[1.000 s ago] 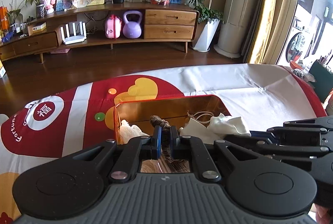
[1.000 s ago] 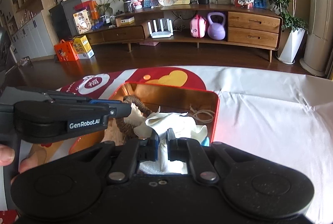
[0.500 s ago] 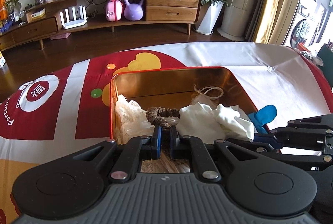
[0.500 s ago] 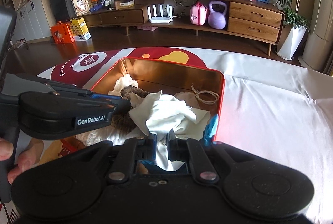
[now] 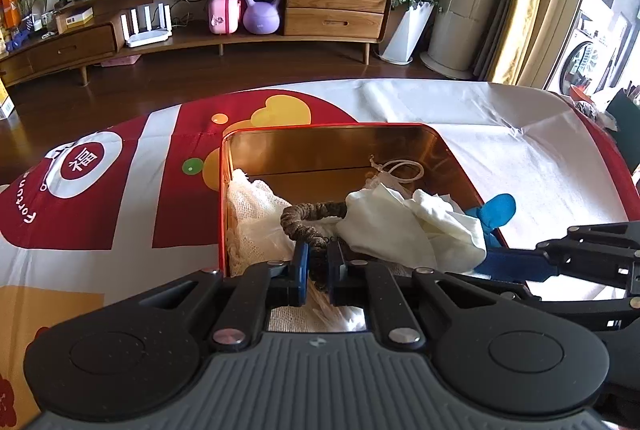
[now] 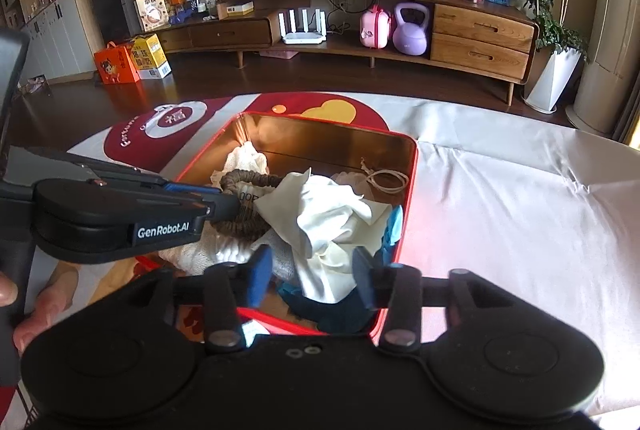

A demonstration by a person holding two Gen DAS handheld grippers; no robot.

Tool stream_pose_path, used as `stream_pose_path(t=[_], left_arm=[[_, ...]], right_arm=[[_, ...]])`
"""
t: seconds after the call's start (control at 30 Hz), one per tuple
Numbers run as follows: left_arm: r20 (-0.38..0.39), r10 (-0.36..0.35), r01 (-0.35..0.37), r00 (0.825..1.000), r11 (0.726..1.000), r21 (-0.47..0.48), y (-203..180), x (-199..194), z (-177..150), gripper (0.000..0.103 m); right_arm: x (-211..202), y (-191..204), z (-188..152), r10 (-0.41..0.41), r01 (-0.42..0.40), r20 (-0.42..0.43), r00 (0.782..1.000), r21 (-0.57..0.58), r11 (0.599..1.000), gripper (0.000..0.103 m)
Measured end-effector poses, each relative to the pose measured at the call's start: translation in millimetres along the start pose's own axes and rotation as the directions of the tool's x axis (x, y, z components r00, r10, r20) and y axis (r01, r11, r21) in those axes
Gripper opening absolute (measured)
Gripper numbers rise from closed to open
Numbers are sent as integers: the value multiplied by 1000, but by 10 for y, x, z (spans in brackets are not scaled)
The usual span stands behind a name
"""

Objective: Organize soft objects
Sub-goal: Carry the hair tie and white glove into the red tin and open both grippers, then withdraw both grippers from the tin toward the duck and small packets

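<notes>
Left gripper point(image 5: 318, 264) clamped on brown scrunchie point(image 5: 310, 216), over near end of red tin point(image 5: 320, 128). Right gripper point(image 6: 312, 272) jaws opening, white cloth point(image 6: 320, 214) between, pads off it. Cloth heaped in tin's middle. Cord loop point(image 6: 386, 178) at tin's far corner.

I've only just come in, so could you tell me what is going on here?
A person is packing soft things into a red tin. The left tongs are shut on a brown scrunchie. The right tongs are opening over a white cloth that lies in the tin.
</notes>
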State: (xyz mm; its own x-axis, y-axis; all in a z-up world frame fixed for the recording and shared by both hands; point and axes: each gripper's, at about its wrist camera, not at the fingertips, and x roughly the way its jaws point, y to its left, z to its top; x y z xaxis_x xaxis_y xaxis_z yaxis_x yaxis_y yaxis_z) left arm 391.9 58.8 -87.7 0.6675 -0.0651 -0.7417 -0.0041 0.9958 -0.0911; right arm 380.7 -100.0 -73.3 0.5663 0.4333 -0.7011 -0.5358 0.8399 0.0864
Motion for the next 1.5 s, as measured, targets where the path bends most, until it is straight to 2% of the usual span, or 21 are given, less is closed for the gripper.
stream_pose_path(t=[0.43,0.7,1.17,1.27,1.37,1.4,1.43,1.5], left_arm=[[17,-13,13,1000,1000,-9,-69,-381,-127,10],[58,-39,40,998,999,-17,-138,-761,-242,10],[98,-81,83,992,996,-24,-214,-1424,-618,11],[112,-76,79,991,997,-25,-236,-1577,-713,24],[134,-90,91,987,996,-5,-272,-1739,-821,44],[143,-89,89,986,996,1,-291,-1790,-858,57],[152,-88,88,985,996,5,-312,-1843,-895,64],[166,-81,80,983,997,11,-363,-1948,-980,64]], right_arm=[[-494,106,-38,-2,2,38,999,-3,1000,55],[-843,184,-139,-1,1,63,998,5,1000,58],[-1524,468,-568,-23,22,110,994,10,1000,61],[-1645,522,-668,-31,29,128,991,18,999,63],[-1764,575,-801,-35,32,143,989,24,999,63],[-1808,591,-851,-32,29,146,989,25,999,64],[-1852,597,-891,-32,29,152,988,26,999,64],[-1943,606,-970,-29,24,168,985,28,999,68]])
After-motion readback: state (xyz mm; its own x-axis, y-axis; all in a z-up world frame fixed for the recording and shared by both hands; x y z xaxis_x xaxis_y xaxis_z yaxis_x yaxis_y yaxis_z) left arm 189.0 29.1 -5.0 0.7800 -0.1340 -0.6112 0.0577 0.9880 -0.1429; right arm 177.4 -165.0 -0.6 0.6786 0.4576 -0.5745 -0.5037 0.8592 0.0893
